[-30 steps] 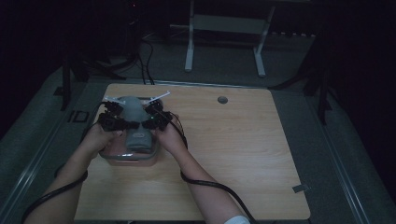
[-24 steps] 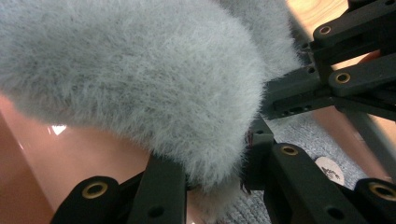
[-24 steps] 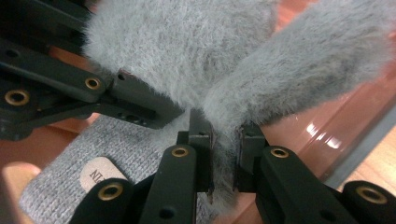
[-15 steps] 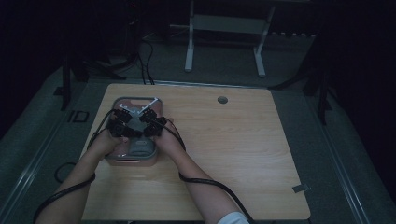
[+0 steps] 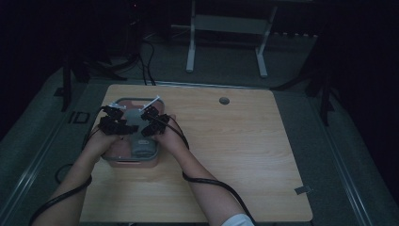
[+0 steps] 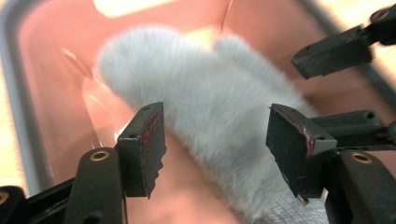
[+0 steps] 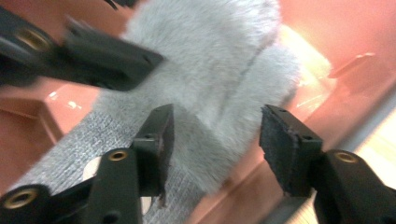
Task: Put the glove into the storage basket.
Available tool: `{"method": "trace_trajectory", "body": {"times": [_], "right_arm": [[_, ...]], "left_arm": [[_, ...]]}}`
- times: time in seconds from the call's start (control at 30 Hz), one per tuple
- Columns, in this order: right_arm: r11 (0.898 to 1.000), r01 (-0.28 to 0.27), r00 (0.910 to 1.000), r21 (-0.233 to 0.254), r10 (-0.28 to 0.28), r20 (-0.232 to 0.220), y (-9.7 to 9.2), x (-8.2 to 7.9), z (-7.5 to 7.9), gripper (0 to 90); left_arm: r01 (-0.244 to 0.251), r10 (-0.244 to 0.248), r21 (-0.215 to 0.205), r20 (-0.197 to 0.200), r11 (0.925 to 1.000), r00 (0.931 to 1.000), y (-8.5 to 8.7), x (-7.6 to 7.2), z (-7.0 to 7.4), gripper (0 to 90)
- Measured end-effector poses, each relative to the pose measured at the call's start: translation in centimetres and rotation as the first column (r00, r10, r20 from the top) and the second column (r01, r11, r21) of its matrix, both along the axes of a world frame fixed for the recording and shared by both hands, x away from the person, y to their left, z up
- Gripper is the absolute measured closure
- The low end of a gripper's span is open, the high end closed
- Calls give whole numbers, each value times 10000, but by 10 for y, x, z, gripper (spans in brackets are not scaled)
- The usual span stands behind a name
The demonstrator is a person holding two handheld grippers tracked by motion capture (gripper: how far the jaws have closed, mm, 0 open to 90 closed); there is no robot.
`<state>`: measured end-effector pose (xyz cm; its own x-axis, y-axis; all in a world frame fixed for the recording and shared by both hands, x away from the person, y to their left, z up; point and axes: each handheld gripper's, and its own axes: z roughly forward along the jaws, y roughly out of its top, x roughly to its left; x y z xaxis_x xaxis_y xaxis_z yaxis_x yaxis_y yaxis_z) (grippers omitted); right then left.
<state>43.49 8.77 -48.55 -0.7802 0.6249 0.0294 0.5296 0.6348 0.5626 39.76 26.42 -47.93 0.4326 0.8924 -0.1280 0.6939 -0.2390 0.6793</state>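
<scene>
A fluffy grey mitten (image 6: pixel 219 107) with a knitted cuff (image 7: pixel 88 140) lies inside a pink plastic tub (image 5: pixel 117 157) with a grey rim, at the left of the wooden table. My left gripper (image 6: pixel 215 147) hovers open just over the mitten's body, jaws on either side of it. My right gripper (image 7: pixel 212 149) is open too, close above the mitten near its thumb (image 7: pixel 261 93). In the high view both grippers, left (image 5: pixel 117 123) and right (image 5: pixel 149 121), sit over the tub, almost touching. Each gripper view also shows the other gripper's jaws close by.
The tub's pink walls (image 6: pixel 56 70) rise close around the grippers. To the right of the tub lies bare wooden tabletop (image 5: pixel 235 150) with a round cable hole (image 5: pixel 224 100). Cables trail from both grippers off the table's near edge. Desk legs (image 5: pixel 190 47) stand beyond the table.
Both hands have come toward the near side and lowered into the tub, bringing the grippers down close over the mitten.
</scene>
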Motion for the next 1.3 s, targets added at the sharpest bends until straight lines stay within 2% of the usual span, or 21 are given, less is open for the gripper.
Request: {"method": "trace_trajectory", "body": {"times": [0.03, 0.1, 0.13, 0.2, 0.23, 0.3, 0.37, 0.47, 0.63, 0.83, 0.93, 1.03, 1.17, 1.3], "right_arm": [[9999, -57, 10000, 92, 56, 72, -3, 0, 3, 418], [9994, -167, 9997, 294, 161, 209, -9, -1, 9, 376], [9990, -131, 9997, 423, 122, 227, -12, -1, 13, 326], [9965, -281, 9996, 781, 274, 96, -18, -2, 19, 282], [9948, -471, 9989, 907, 470, 36, -22, -3, 22, 236], [9933, -567, 9984, 1010, 561, 85, -27, -6, 26, 212], [9899, -751, 9972, 1200, 745, 93, -32, -9, 29, 175], [9866, -856, 9963, 1387, 839, 176, -38, -13, 31, 171], [9819, -1127, 9930, 1520, 1057, 536, -49, -22, 31, 165], [9793, -1291, 9904, 1557, 1196, 686, -58, -28, 28, 165], [9780, -1395, 9885, 1549, 1285, 792, -63, -32, 27, 165], [9764, -1470, 9874, 1579, 1354, 819, -69, -36, 26, 164], [9738, -1619, 9848, 1598, 1491, 888, -76, -42, 23, 165], [9725, -1695, 9831, 1595, 1556, 961, -83, -48, 20, 165]], "left_arm": [[94, -89, -349, 141, 9993, 9999, 3, -3, 3, 331], [121, -102, -408, 451, 9991, 9989, 6, -9, 9, 284], [198, -174, -456, 508, 9988, 9986, 7, -11, 10, 260], [113, -64, -601, 812, 9981, 9967, 10, -18, 14, 231], [142, -78, -811, 780, 9966, 9969, 11, -21, 15, 220], [352, -252, -1195, 840, 9922, 9961, 13, -27, 16, 201], [389, -272, -1288, 914, 9909, 9954, 13, -32, 16, 177], [639, -496, -1621, 907, 9847, 9946, 14, -41, 16, 147], [969, -782, -1698, 1133, 9807, 9905, 9, -56, 14, 147], [1185, -933, -1614, 1556, 9797, 9834, 3, -74, 14, 147], [1370, -1086, -1553, 1781, 9783, 9780, 0, -82, 15, 147], [1582, -1265, -1636, 1884, 9738, 9739, -5, -90, 14, 147], [1885, -1585, -1300, 2116, 9734, 9644, -13, -102, 12, 147], [2103, -1724, -1537, 2283, 9655, 9582, -16, -112, 8, 147]]}}
